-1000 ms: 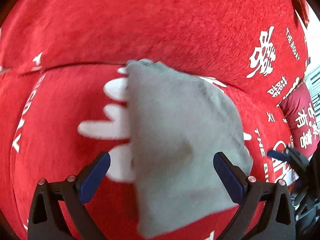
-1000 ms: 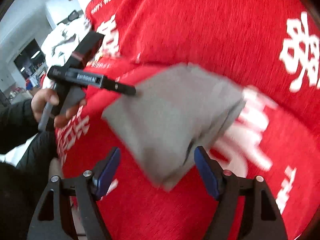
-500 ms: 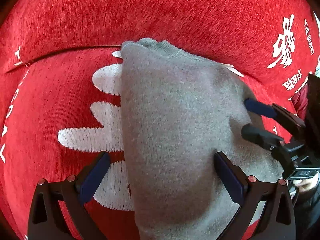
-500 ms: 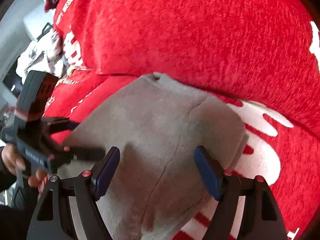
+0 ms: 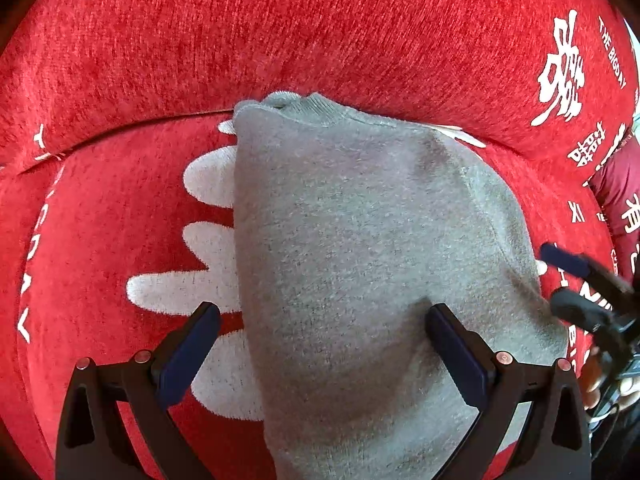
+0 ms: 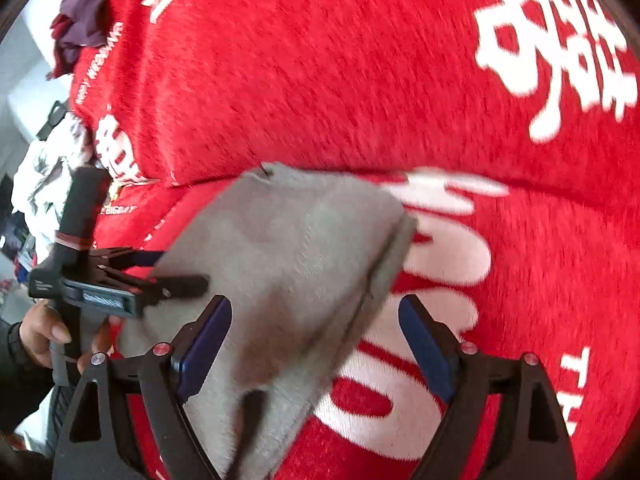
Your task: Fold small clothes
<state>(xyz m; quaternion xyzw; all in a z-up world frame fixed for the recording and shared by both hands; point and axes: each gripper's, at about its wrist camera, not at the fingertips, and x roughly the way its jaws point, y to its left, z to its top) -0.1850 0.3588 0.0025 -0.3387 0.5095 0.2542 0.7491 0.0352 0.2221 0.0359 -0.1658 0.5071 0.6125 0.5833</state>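
Note:
A folded grey knit garment (image 5: 360, 248) lies on a red sofa seat, its ribbed collar against the backrest. My left gripper (image 5: 320, 344) is open just above its near part, the right pad resting on the cloth and the left pad over the red seat. In the right wrist view the garment (image 6: 288, 264) lies at centre left. My right gripper (image 6: 316, 340) is open over its right edge. The left gripper (image 6: 176, 276) shows at the garment's left side; the right gripper (image 5: 568, 284) shows open at its right edge.
The red sofa cover (image 5: 320, 40) bears white lettering and characters. The backrest (image 6: 360, 60) rises right behind the garment. Dark red clothes (image 6: 80, 28) lie on the far sofa arm, and a pale crumpled pile (image 6: 44, 168) sits beyond it.
The grey garment came down onto the seat and lies flat. Both grippers stayed open; the right one has drawn back to the garment's right edge.

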